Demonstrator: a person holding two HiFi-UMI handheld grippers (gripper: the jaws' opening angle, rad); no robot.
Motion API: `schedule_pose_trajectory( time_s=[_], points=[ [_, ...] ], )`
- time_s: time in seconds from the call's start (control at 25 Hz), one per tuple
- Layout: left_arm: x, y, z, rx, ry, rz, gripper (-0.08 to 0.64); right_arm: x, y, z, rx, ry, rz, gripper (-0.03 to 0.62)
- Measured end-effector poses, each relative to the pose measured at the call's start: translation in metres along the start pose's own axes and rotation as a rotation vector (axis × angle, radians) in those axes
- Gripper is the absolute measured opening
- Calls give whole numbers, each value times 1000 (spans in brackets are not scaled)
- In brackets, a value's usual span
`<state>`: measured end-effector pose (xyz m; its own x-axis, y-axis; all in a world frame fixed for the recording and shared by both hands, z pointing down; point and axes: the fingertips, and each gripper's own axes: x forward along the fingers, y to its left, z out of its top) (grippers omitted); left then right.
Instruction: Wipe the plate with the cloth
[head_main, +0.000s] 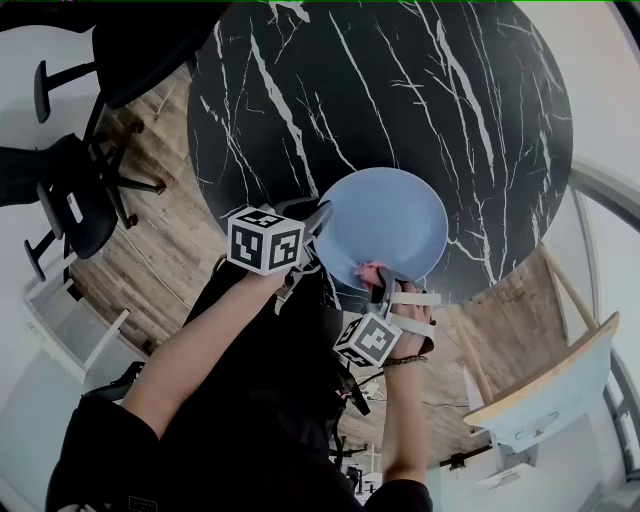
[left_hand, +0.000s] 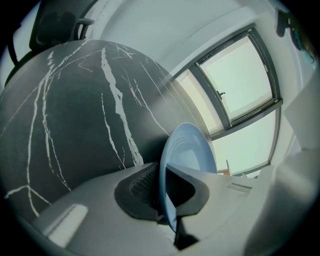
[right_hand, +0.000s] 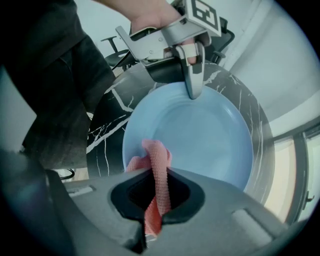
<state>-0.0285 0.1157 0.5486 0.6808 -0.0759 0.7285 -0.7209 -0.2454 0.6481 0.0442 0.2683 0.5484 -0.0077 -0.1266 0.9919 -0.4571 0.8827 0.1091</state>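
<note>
A light blue plate (head_main: 385, 222) is held tilted above the near edge of the black marble table (head_main: 400, 90). My left gripper (head_main: 318, 222) is shut on the plate's left rim; in the left gripper view the plate (left_hand: 187, 155) stands edge-on between the jaws. My right gripper (head_main: 382, 285) points down at the plate's near rim, shut on a pink cloth (head_main: 366, 271). In the right gripper view the cloth (right_hand: 156, 172) runs up from between the jaws and lies against the plate's face (right_hand: 200, 135), with the left gripper (right_hand: 193, 92) clamped on the far rim.
Black office chairs (head_main: 75, 190) stand on the wooden floor to the left of the table. A pale wooden chair (head_main: 545, 385) stands at the lower right. Large windows (left_hand: 240, 80) lie beyond the table's far side.
</note>
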Motion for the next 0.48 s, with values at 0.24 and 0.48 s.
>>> schedule_pose_trajectory(
  time_s=[0.24, 0.48],
  points=[
    [0, 0, 0, 0, 4, -1, 21, 0, 10, 30, -18, -59, 73, 8],
    [0, 0, 0, 8, 8, 5, 21, 2, 10, 56, -20, -109, 110, 9]
  ],
)
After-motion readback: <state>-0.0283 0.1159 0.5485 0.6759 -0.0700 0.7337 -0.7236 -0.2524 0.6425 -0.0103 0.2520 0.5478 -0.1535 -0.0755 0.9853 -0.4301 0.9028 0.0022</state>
